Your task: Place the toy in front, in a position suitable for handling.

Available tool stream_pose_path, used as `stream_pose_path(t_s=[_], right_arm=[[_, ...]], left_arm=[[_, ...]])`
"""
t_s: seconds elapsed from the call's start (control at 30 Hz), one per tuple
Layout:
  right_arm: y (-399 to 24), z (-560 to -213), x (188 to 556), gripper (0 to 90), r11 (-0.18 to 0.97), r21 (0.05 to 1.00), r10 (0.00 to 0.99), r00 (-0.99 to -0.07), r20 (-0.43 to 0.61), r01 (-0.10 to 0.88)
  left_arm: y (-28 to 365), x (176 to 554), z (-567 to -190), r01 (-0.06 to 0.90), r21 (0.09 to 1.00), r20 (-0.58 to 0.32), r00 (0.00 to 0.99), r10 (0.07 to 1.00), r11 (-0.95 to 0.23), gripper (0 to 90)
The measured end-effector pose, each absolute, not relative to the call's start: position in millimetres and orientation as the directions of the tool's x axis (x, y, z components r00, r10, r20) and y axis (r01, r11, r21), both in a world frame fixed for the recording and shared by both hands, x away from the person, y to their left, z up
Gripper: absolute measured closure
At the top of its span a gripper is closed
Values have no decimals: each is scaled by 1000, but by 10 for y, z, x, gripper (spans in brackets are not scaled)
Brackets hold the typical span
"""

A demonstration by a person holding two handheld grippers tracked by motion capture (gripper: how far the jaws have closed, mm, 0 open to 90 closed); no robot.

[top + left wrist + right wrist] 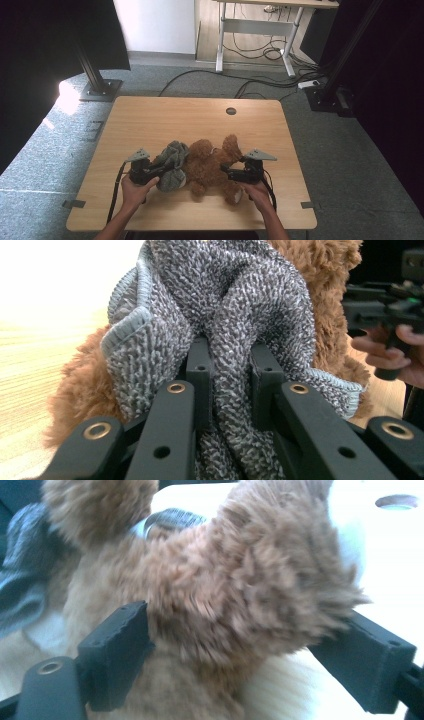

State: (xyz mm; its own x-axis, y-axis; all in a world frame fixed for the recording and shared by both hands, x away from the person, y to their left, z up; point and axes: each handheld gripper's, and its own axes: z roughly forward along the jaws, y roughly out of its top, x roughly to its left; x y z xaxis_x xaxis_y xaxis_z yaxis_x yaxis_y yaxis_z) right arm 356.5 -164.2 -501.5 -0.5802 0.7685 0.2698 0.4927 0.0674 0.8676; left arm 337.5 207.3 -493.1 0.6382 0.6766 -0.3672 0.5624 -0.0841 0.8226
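Note:
A brown teddy bear [210,165] lies on the wooden table [150,120] near its front edge. A grey knitted cloth [172,160] is bunched against the bear's left side. My left gripper [157,172] is shut on a fold of that cloth [240,300], pinched between its two pads, with the bear's fur [325,270] behind. My right gripper [225,172] stands open at the bear's right side. One furry limb [250,580] lies between its wide jaws [250,645], with fur brushing the left pad [120,645]. The right gripper [380,305] and its hand also appear in the left gripper view.
A round cable hole [230,111] sits near the table's far edge. Beyond the table are black stand bases [100,90], floor cables [260,82] and a white desk frame [255,30]. The far half of the tabletop is bare wood.

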Motion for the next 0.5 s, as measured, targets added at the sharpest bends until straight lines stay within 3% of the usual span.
stream_pose_path(t_s=[0.23, 0.4, 0.5], right_arm=[[-1700, -4900, 3747, 156, -42, 859, 777, -524, 350, 510], [-1648, -4858, 3691, 503, 59, 887, 790, -564, 239, 459], [-1631, -4858, 3593, 578, 115, 911, 794, -588, 155, 396]], left_arm=[[2065, 3355, -4934, 559, 825, -363, 643, 674, -89, 754], [2078, 3336, -4933, 562, 824, -383, 641, 665, -68, 752], [2079, 3323, -4847, 563, 825, -398, 645, 652, -53, 748]])
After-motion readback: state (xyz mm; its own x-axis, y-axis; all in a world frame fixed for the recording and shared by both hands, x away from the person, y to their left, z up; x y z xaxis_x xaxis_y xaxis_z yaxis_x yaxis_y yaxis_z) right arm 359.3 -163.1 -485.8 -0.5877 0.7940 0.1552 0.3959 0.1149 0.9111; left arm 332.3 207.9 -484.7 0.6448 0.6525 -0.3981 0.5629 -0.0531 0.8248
